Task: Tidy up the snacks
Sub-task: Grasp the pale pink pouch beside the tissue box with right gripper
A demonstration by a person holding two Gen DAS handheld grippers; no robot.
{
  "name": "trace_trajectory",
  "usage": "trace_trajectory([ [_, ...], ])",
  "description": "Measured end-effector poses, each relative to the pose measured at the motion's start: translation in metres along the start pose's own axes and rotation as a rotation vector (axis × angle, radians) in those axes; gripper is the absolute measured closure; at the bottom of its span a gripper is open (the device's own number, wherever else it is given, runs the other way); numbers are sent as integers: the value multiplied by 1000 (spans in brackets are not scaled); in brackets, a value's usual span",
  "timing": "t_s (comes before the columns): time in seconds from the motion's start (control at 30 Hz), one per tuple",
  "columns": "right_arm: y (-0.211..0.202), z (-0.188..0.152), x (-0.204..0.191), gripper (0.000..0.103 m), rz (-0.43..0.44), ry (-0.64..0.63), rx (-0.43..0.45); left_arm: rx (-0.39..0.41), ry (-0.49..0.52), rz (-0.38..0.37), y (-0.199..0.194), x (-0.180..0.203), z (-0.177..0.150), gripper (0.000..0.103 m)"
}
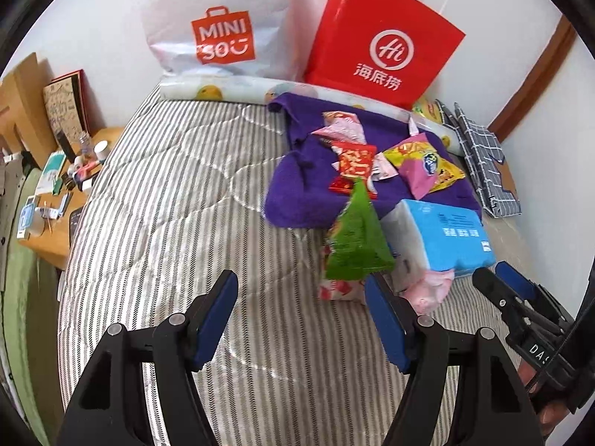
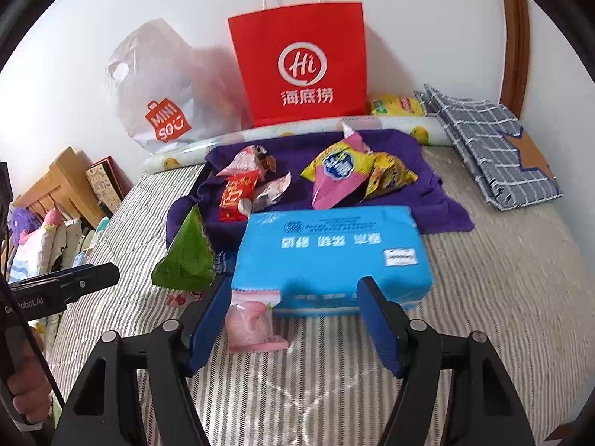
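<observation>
Several snack packets lie on a purple towel [image 1: 293, 200] [image 2: 427, 171]: a red packet [image 1: 353, 165] [image 2: 236, 195], a pink and yellow packet [image 1: 424, 165] [image 2: 340, 169]. A green triangular packet [image 1: 357, 245] [image 2: 186, 256] stands at the towel's near edge beside a blue tissue pack [image 1: 442, 236] [image 2: 331, 256]. A pink packet [image 1: 431, 290] [image 2: 251, 319] lies in front of the tissue pack. My left gripper [image 1: 301, 316] is open and empty, just short of the green packet. My right gripper [image 2: 293, 319] is open, with the pink packet between its fingers.
A red paper bag [image 1: 383, 41] [image 2: 301, 63] and a white MINISO plastic bag [image 1: 215, 22] [image 2: 160, 89] lean on the wall at the back. A folded checked cloth [image 2: 491, 145] lies at the right. A cluttered wooden side table [image 1: 55, 193] stands left of the striped bed [image 1: 178, 200].
</observation>
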State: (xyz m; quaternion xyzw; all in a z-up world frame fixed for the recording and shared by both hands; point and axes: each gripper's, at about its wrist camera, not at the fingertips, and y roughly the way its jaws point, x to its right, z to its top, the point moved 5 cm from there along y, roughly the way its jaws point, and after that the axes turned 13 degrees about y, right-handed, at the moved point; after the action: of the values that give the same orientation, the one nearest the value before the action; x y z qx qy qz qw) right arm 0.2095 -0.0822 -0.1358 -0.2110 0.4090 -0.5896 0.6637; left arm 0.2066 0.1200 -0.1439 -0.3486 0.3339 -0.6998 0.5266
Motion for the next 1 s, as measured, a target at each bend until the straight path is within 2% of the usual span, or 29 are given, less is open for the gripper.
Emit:
trace_trajectory([
  [0.4,43,-33,-23,37,17,-29,-117,-34,-53,8,13,-22,-12,33],
  [0.53,55,-35,-25,43,2,-23,-122,-45,-60,12,15,-25,-16,33],
  [0.67,60,-36,-25,44,8,28,-122,-54,-62,15,16,-25,-19,33],
  [0.73,62,-39,-27,60,4,5,-130,-55,-63,15,16,-23,-19,33],
  [0.77,62,-40,-27,64,-1,-9,-130,-54,-62,15,16,-22,-19,33],
  [1.0,45,-40,-23,65,33,-24,-119,-49,-46,14,12,-9,-15,33],
])
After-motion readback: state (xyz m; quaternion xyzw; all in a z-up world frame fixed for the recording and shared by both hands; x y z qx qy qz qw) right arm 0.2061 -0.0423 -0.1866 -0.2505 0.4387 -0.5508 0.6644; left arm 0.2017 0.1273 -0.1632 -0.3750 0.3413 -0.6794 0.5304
